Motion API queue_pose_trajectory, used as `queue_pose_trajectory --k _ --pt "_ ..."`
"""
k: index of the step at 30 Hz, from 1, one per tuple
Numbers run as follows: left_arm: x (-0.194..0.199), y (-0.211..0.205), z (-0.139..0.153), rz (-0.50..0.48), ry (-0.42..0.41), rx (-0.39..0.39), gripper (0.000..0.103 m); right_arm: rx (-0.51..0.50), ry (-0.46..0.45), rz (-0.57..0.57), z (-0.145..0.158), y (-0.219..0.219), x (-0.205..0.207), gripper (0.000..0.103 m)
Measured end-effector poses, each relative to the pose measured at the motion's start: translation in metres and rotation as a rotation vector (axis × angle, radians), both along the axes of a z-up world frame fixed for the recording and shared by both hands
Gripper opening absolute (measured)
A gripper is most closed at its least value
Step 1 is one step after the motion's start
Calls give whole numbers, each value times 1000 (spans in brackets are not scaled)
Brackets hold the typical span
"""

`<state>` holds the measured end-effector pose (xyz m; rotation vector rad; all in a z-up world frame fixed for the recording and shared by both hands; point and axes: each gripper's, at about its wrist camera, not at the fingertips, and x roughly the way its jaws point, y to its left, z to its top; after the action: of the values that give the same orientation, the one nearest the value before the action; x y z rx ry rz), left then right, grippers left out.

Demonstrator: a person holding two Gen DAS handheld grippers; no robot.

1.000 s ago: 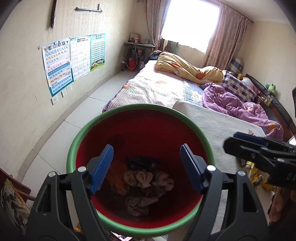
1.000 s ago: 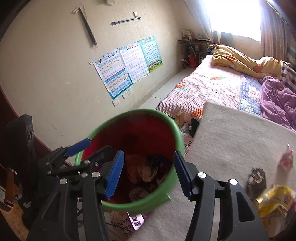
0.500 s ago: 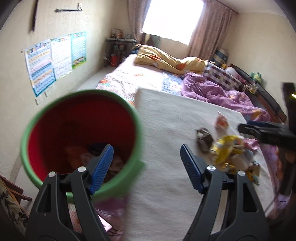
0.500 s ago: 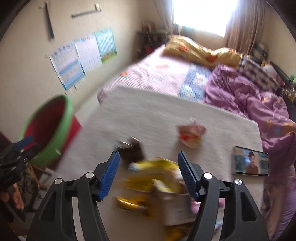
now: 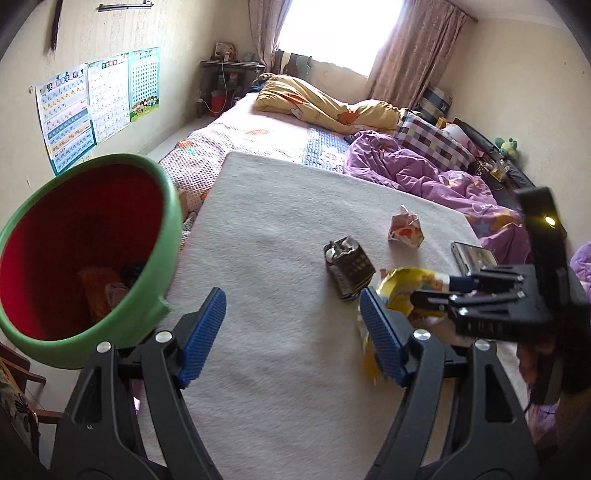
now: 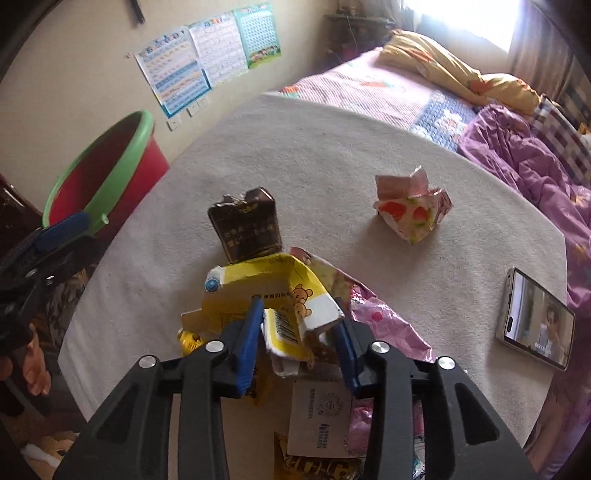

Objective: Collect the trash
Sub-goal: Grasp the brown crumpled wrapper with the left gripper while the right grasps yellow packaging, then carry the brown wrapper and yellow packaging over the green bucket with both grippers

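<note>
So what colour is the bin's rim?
Green rim, red inside; clearest in the left wrist view.

A lived-in home bedroom: a bed at twelve o'clock carries a rumpled yellow quilt and purple duvet, children's learning charts (taped up) at ten o'clock, curtained window beyond.

Daylight is admitted through the window far ahead of the tongs, where it is blown out. Straight lines are bowed near dark vignetted corners. Slight blur is seen beside the right tongs.
</note>
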<state>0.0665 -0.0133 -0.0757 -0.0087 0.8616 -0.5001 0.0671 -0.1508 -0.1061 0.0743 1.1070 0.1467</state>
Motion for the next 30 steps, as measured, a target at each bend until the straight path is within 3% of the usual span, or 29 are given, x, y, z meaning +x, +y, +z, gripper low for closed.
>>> queue_pose_trajectory --k 6,11,23,29,30 --pt "10 -16 -1 24 -1 3 72 45 -161 -84 36 -18 -26 31" --pt "23 -34 -16 26 52 12 72 39 -274 -181 58 -33 -47 31" --pt "53 -81 -53 -5 134 67 72 87 -324 -309 62 -74 -54 32" --pt "49 -80 -53 -33 113 62 45 113 -326 -296 60 -69 -52 32" --pt "49 -79 -53 -33 106 63 34 118 -327 -293 60 -67 -51 32"
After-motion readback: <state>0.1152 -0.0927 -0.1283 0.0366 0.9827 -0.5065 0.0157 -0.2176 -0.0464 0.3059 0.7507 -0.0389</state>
